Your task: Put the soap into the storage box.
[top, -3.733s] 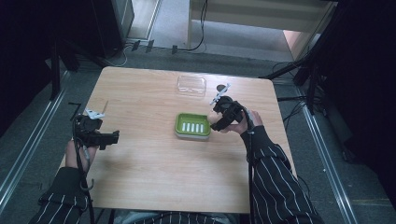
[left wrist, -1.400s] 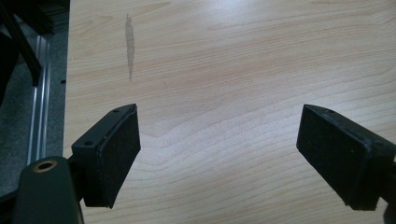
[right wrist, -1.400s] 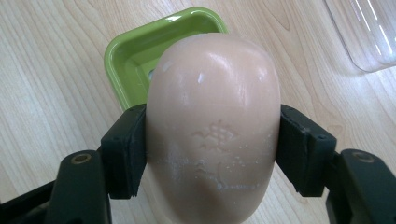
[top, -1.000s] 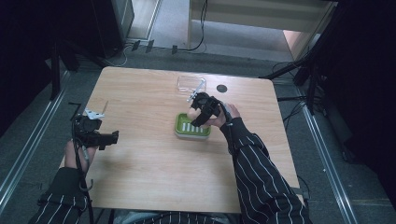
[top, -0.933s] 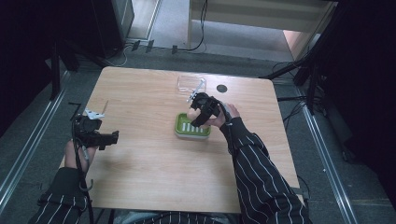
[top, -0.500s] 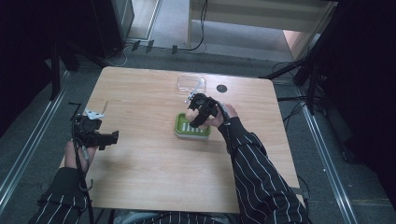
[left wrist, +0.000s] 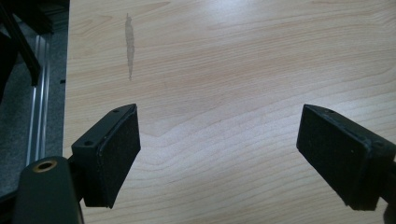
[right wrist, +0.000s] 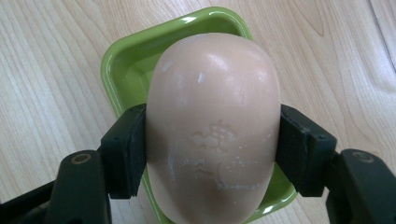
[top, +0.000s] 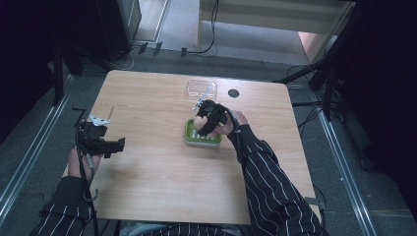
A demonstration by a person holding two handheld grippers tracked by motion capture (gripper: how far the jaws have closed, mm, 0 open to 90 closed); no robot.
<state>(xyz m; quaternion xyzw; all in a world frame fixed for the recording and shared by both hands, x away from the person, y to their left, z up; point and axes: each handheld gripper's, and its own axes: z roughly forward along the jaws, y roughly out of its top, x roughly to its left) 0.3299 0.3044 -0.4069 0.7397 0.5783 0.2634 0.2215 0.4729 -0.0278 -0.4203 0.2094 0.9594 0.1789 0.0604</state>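
Soap bar (right wrist: 212,130), pale pink and oval, is pinched across its width by the right gripper (right wrist: 212,140), both pads flat on its sides, hanging right over the green soap dish (right wrist: 121,70). In the high view the bar (top: 199,121) sits above the dish (top: 191,137), mid-table, toward the far side.

Step looks like seating the bar in the dish. Keep it level, long axis lined up with the dish's long axis, lower straight down until it rests on the floor of the dish, then let go. Soap is slick, so no twisting or side load.

Clearances: dish rim is close around the bar. Clear lid (top: 201,88) lies just beyond the dish, black disc (top: 234,93) beside it; retreat up, not forward.

Left gripper (top: 105,145) is well apart near the table's (top: 162,196) left edge, jaws spread wide, nothing between them. Plenty of bare wood toward the person.
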